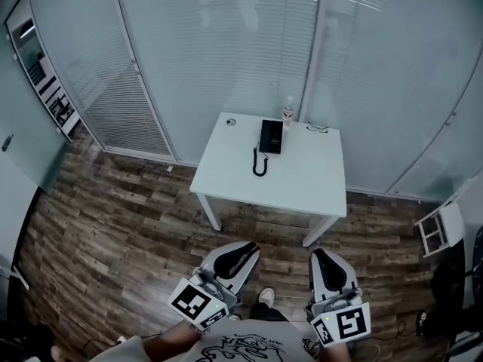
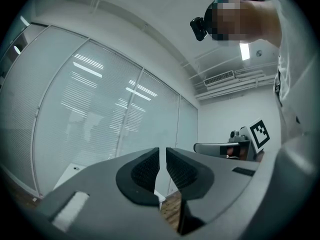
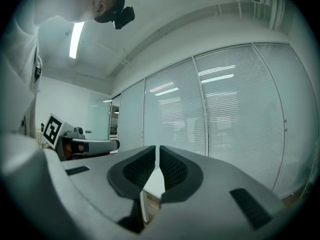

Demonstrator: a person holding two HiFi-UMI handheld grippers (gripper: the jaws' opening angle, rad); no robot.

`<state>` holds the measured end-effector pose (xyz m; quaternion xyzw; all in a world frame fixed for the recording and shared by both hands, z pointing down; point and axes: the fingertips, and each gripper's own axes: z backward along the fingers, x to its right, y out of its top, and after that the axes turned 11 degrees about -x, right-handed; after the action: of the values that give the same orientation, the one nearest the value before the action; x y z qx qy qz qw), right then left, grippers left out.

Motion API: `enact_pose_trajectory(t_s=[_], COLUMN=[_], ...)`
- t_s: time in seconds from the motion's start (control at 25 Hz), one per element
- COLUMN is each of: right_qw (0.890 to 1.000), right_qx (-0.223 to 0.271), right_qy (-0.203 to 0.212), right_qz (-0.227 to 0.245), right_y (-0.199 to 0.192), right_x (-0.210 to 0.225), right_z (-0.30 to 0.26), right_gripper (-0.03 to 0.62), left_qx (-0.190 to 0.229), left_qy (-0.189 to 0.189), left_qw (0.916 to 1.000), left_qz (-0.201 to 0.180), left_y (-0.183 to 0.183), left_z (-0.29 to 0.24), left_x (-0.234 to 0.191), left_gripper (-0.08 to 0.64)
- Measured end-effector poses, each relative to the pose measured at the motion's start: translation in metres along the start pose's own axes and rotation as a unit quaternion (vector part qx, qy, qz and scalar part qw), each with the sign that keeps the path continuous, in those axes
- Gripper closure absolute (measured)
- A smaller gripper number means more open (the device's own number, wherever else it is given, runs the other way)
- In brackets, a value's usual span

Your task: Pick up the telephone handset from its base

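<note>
A black telephone lies on the far half of a white table, its handset on the base and a coiled cord hanging toward me. My left gripper and right gripper are held low near my body, well short of the table's front edge. Both point toward the table. In the left gripper view the left gripper has its jaws closed with nothing between them. The right gripper looks the same in the right gripper view, with a corner of the table visible past it.
A clear bottle stands behind the telephone, a small round thing sits at the table's far left and a thin dark item at its far right. Glass walls with blinds enclose the table. Wood flooring surrounds it.
</note>
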<state>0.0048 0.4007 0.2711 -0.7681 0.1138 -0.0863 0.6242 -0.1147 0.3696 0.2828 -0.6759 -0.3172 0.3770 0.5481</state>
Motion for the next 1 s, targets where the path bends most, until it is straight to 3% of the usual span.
enact_pose_trajectory(t_s=[0.44,1.0], right_qw=[1.000,0.999], right_qx=[0.003,-0.008], right_qy=[0.000,0.031], right_qz=[0.000,-0.001], right_y=[0.010,0.005], right_x=[0.090,0.116], right_z=[-0.024,-0.060], right_gripper=[0.569,0.569], left_qx=[0.006,0.002], left_qy=[0.010,0.036], left_qw=[0.9999,0.9992], left_qz=[-0.002,0.018], left_y=[0.022,0.015], left_z=[-0.085,-0.121], left_x=[-0.002,-0.027], left_gripper=[0.520,0.520])
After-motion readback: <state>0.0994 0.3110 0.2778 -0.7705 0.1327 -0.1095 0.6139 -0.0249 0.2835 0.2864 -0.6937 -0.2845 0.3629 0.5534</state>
